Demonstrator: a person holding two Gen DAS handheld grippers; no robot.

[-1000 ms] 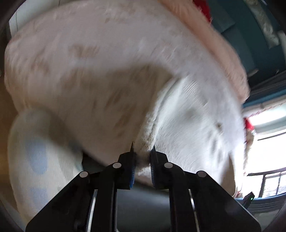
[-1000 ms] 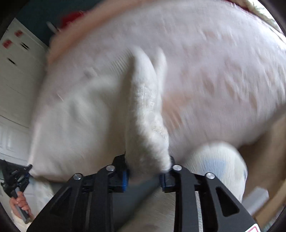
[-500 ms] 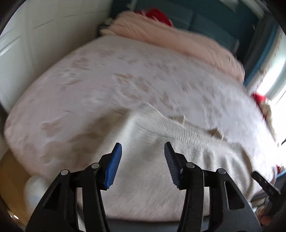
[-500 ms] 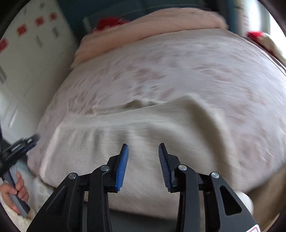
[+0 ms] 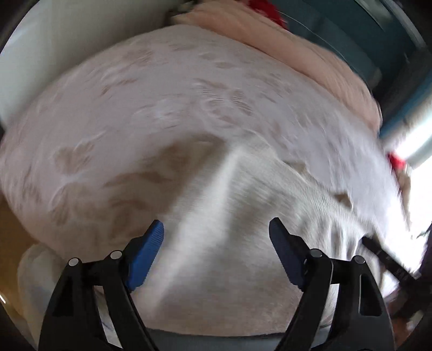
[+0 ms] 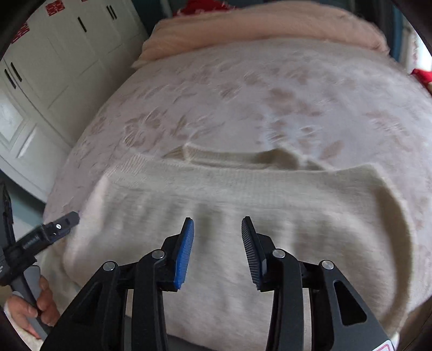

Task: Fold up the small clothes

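Cream knit garment (image 6: 243, 216) flat on bed (image 6: 243, 94)
Left gripper (image 5: 216, 237) jaws just widened, nothing between; right gripper (image 6: 217, 237) jaws just parted slightly, empty.

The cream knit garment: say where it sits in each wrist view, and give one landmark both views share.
Left wrist view: the cream knit garment fills the lower centre and right, blurred, beyond the open left gripper.
Right wrist view: it spans the lower half, lying flat on the bedspread, beyond the open right gripper.
Shared landmark: the pink blanket at the far end of the bed.
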